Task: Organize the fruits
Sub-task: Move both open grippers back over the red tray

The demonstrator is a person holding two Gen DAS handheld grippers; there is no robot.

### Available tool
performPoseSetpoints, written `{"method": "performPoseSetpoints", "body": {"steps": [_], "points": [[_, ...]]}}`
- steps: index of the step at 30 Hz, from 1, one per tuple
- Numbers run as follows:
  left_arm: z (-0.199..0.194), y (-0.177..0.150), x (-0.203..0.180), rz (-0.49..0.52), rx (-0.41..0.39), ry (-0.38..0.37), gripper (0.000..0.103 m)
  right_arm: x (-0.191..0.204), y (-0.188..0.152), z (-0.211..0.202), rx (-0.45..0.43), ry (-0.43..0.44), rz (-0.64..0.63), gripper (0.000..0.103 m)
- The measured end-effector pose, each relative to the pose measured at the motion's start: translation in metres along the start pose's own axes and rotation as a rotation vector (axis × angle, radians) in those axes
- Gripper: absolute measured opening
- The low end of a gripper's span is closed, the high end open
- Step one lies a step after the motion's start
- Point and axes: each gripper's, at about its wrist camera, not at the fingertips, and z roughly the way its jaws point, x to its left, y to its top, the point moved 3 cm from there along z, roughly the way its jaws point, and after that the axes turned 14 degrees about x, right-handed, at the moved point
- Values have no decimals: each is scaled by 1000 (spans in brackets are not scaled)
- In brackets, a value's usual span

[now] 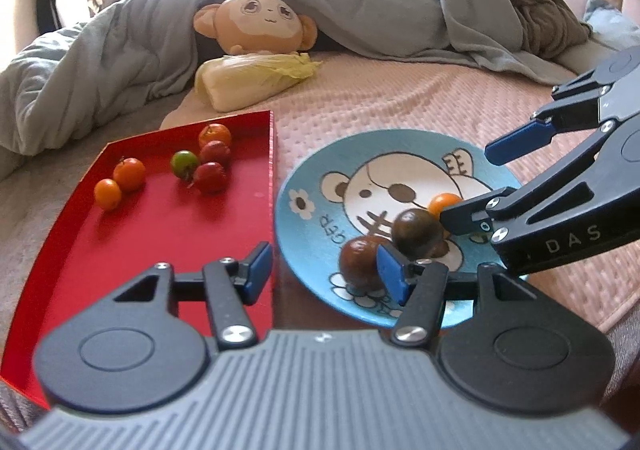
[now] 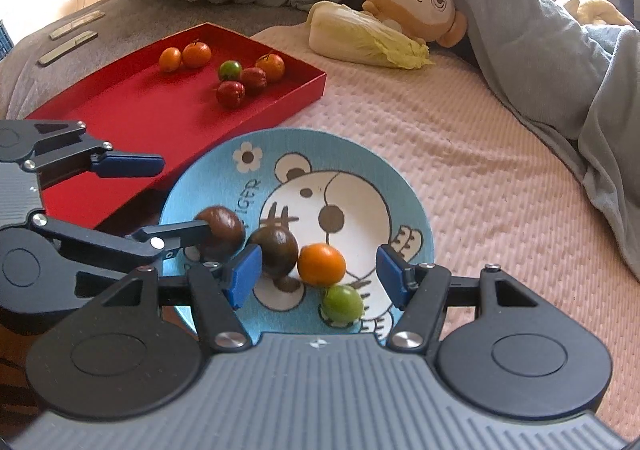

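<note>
Since both grippers, left (image 1: 324, 270) and right (image 2: 320, 276), hung unclenched over the plate (image 2: 416, 194), no fruit was gripped; tray (image 1: 160, 234) likely destination.

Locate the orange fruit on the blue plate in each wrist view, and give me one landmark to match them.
Left wrist: the orange fruit sits at the right, on the far side of the blue plate, partly hidden behind the right gripper.
Right wrist: lower centre, between a brown fruit and a green fruit.
Shared landmark: the red tray beside the plate.
</note>
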Motion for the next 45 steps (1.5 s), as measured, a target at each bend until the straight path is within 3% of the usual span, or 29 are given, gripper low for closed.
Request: {"method": "performPoseSetpoints", "body": {"steps": [4,30,45], "points": [[-1,3,13,-41,-3,-5,60,4,11,0,-16,1,9,69],[18,8,138,-200,39,137,60,86,111,41,-36,93,-99,69],[49,28,197,-279,73,174,61,100,146,69,-33,110,-104,72]]}}
